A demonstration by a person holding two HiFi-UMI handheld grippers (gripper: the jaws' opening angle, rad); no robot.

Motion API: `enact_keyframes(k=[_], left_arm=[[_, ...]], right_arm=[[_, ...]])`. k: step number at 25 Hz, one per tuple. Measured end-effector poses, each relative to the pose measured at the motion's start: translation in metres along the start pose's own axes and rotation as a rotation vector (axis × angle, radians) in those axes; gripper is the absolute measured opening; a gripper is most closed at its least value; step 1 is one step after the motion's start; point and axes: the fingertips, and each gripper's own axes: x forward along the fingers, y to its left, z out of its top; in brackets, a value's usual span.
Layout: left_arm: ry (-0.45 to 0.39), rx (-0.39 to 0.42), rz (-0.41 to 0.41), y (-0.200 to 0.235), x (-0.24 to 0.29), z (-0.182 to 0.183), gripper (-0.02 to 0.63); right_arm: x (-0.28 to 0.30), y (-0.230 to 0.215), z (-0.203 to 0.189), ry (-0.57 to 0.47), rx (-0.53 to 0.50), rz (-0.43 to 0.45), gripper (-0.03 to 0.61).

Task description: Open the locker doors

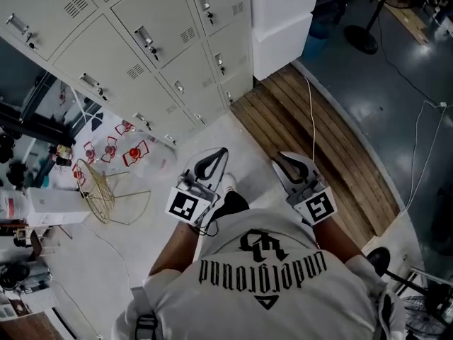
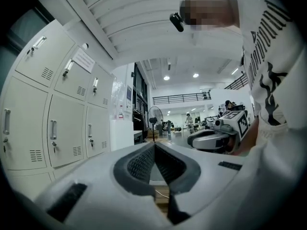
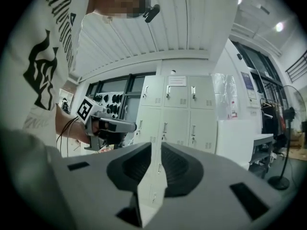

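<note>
A workshop-like hall: metal lockers [image 1: 141, 55], a pedestal fan [image 2: 154, 115], a loose cable [image 1: 312, 119] underfoot.

White T-shirt [image 1: 233, 304], black gothic lettering [image 1: 263, 268]

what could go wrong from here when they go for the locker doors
The left gripper is shut and the right gripper is barely open, so either may bump a door handle rather than catch it. The white cable across the wooden boards could trip the person.

Open floor [image 1: 209, 130] up to lockers [image 1: 141, 55]
</note>
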Motion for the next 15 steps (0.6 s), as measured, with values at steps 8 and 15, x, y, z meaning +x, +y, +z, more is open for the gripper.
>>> enact_keyframes(k=[8, 15], left_arm=[[-0.002, -0.011, -0.03, 0.106, 0.007, 0.003, 0.008], [0.0, 0.009, -0.036, 0.195, -0.002, 0.001, 0.008]], right_arm=[[0.112, -0.009, 0.007, 0.016, 0.054, -0.008, 0.157], [0.195, -0.01, 0.012, 0.016, 0.068, -0.021, 0.22]])
